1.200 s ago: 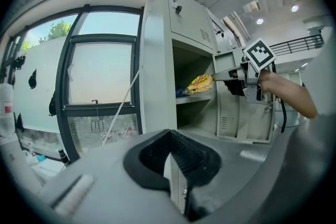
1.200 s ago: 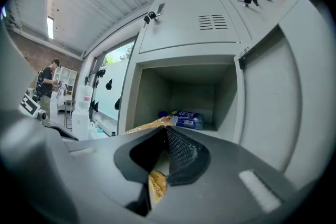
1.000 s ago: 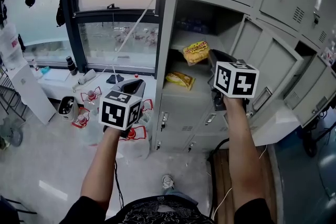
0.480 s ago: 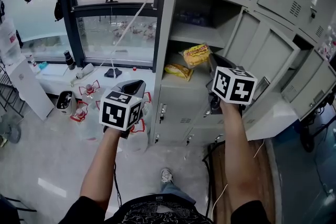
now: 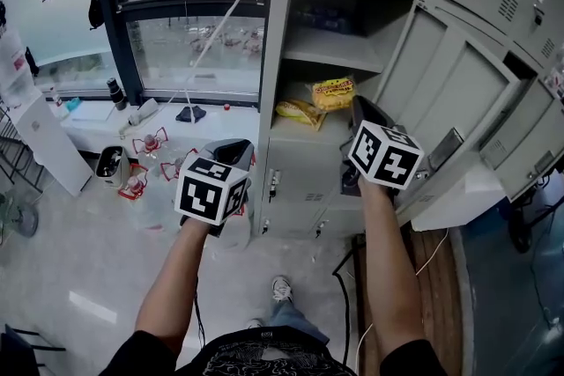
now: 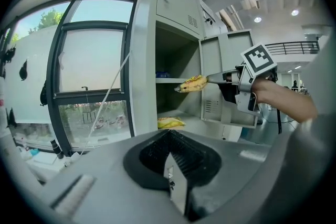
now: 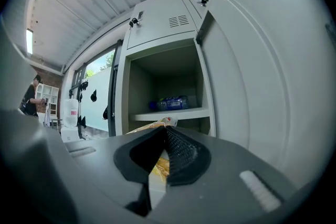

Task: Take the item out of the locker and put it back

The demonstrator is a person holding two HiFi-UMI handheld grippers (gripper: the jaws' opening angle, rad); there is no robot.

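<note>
My right gripper (image 5: 355,104) is shut on a yellow snack packet (image 5: 333,92) and holds it level at the mouth of the open grey locker (image 5: 273,48). In the left gripper view the packet (image 6: 192,83) hangs from the jaw tips in front of the shelf. Its edge pokes out between the jaws of the right gripper (image 7: 164,134). A second yellow packet (image 5: 298,110) lies on the locker's lower floor, just left of the held one. My left gripper (image 5: 232,147) hangs to the left of the locker, shut with nothing in it (image 6: 169,136).
The locker door (image 5: 449,101) stands swung open to the right. Blue packs (image 5: 322,18) sit at the back of the upper shelf. A window and a white counter (image 5: 97,132) with bottles lie to the left, red-trimmed items (image 5: 150,145) below. A person (image 7: 31,97) stands far off.
Both grippers have sunk lower. The held packet has come down from shelf height to just above and right of the packet lying in the locker.
</note>
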